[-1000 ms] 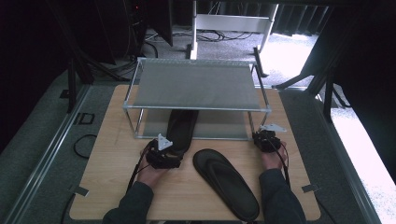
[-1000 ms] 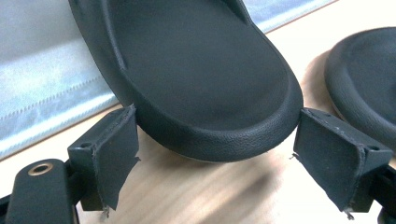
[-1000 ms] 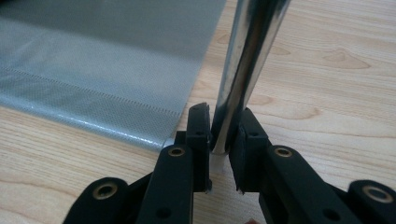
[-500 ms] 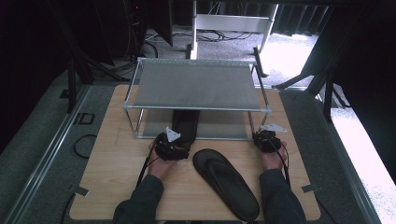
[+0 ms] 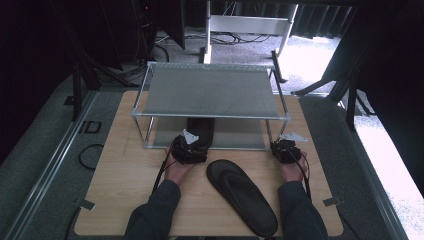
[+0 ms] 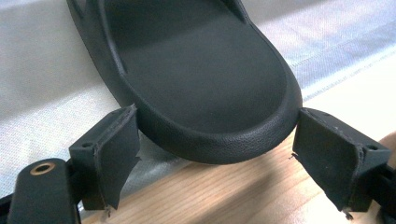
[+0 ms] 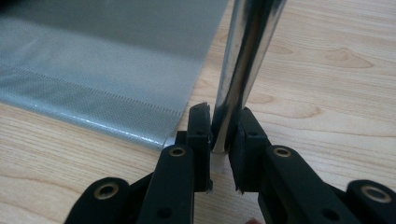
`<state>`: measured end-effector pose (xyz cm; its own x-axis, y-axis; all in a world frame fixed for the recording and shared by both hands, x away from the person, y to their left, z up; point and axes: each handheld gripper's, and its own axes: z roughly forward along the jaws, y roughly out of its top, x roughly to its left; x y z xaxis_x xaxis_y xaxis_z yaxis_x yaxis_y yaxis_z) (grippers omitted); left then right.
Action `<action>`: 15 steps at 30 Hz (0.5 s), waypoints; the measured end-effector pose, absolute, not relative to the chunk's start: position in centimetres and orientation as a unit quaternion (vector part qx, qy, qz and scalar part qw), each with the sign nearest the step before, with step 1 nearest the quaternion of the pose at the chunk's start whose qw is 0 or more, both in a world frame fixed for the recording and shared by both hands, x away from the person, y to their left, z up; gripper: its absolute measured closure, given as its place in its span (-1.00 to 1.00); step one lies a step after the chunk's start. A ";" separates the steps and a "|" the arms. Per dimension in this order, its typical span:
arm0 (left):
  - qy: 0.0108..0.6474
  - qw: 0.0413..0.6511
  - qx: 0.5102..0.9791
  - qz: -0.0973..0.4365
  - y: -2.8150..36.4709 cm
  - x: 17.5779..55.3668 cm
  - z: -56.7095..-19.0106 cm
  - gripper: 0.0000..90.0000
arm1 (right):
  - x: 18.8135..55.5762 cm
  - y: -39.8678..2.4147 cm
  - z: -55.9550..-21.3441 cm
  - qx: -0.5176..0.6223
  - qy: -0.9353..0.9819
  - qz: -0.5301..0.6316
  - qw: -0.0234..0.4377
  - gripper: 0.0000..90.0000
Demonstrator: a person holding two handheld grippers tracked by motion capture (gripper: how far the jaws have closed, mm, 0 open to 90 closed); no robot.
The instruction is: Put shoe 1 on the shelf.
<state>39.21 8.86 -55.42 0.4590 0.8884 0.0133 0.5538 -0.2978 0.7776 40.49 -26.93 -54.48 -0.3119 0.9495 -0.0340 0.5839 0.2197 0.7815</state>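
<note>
Clamping rack leg (image 7: 240,60) (right gripper (image 7: 219,140))

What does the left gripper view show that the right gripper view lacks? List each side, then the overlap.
Left gripper view: the heel of a black rubber sandal, flanked by the left gripper's wide-set jaws; whether the pads press it is unclear. Right gripper view: the right gripper shut on a shiny chrome rack leg. Both: the light wooden table and the grey mesh lower shelf.
</note>
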 end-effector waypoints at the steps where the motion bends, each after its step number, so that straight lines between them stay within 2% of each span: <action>1: 0.468 0.366 0.771 0.229 8.9 39.3 -55.4 -0.65 | 40.5 -26.9 -54.5 0.522 0.734 0.343 0.267 0.77; 11: 0.474 0.370 0.767 0.224 8.8 39.6 -55.5 -0.65 | 40.5 -27.0 -54.5 0.522 0.734 0.343 0.266 0.77; 15: 0.469 0.371 0.776 0.200 9.9 39.5 -55.9 -0.65 | 40.5 -27.0 -54.5 0.522 0.734 0.345 0.265 0.77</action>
